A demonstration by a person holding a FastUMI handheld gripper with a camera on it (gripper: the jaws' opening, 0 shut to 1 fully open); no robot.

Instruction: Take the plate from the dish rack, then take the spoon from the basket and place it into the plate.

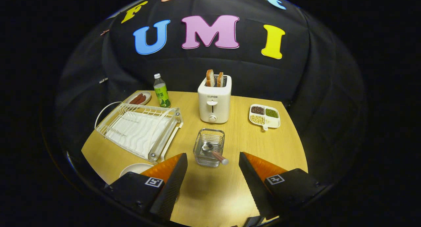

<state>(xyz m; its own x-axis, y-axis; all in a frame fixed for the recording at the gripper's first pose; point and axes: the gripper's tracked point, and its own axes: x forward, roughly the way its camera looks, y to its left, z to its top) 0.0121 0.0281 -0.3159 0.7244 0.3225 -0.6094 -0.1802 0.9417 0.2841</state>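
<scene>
Gripper [213, 169] is hanging over the wooden table [279, 148], fingers spread wide and gripping nothing. Just ahead, between them, a wire basket [209, 147] is holding the spoon [212, 151], its handle poking over the rim. The plate [133, 168] is lying flat on the table beside the left finger, just before the white dish rack [139, 130]. A toaster [214, 100] with bread is standing beyond the basket.

The table [236, 144] looks like pale wood-grain laminate, smooth with a soft sheen. Just ahead of the fingers [171, 184], which stand spread apart with ribbed inner faces, a shiny wire basket [209, 151] holds a polished metal spoon [210, 149] with a wooden-looking handle. The dish rack [139, 130] is white coated wire; the toaster [214, 100] beyond is matt cream plastic.
</scene>
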